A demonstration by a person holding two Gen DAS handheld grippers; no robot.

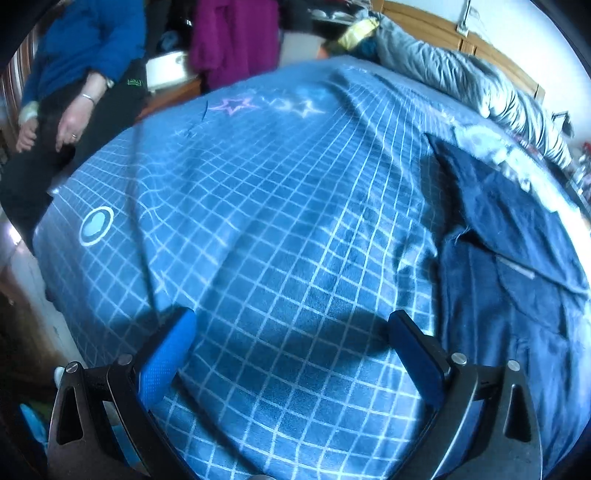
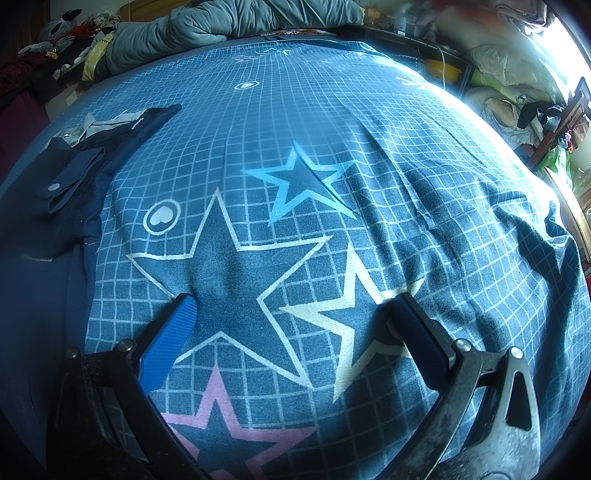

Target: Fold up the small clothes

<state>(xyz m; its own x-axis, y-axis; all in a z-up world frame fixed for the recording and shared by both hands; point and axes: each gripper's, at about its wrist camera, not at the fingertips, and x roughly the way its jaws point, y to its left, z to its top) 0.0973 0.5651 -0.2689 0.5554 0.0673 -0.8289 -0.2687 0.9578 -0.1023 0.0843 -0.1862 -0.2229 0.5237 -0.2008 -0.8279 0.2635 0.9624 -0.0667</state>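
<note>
A: Item 1, left gripper [image 1: 291, 332], black frame with 2 blue-padded fingers [image 1: 166, 354]. State?

B: Released. Jaws spread wide, nothing between them, only the blue bedsheet with a white grid print [image 1: 280, 229] below.

A: Item 2, right gripper [image 2: 295, 321], same build.

B: Also released, jaws wide apart and empty. It hangs over the large white-outlined star [image 2: 232, 273] printed on the sheet, with the cream-outlined star [image 2: 351, 306] beside its right finger and the pink star [image 2: 221, 417] at the lower edge.

A: Item 3, the task garment.

B: A small dark navy fabric garment [image 1: 513, 258], lying flat on the bed. In the left wrist view it sits to the right, apart from the gripper's right finger. In the right wrist view it lies at the left edge [image 2: 55, 206], with a navy tab carrying 1 pale round snap button [image 2: 54, 187]. A pale grey lining or collar [image 2: 99, 125] shows at its far end. Neither gripper touches it.

A: Item 4, bedding.

B: A grey quilted duvet [image 1: 461, 74], bunched along the far side of the bed against a wooden headboard [image 1: 436, 26].

A: Item 5, surroundings.

B: A seated person in a blue top [image 1: 85, 40] and dark trousers beside the bed, 1 hand [image 1: 75, 122] resting on the lap with a thin bracelet on the wrist. A purple garment [image 1: 232, 40] hangs nearby. A light-blue star [image 2: 299, 184] and a white ringed heart motif [image 2: 161, 218] are printed on the sheet. The left wrist view is slightly blurred.
</note>
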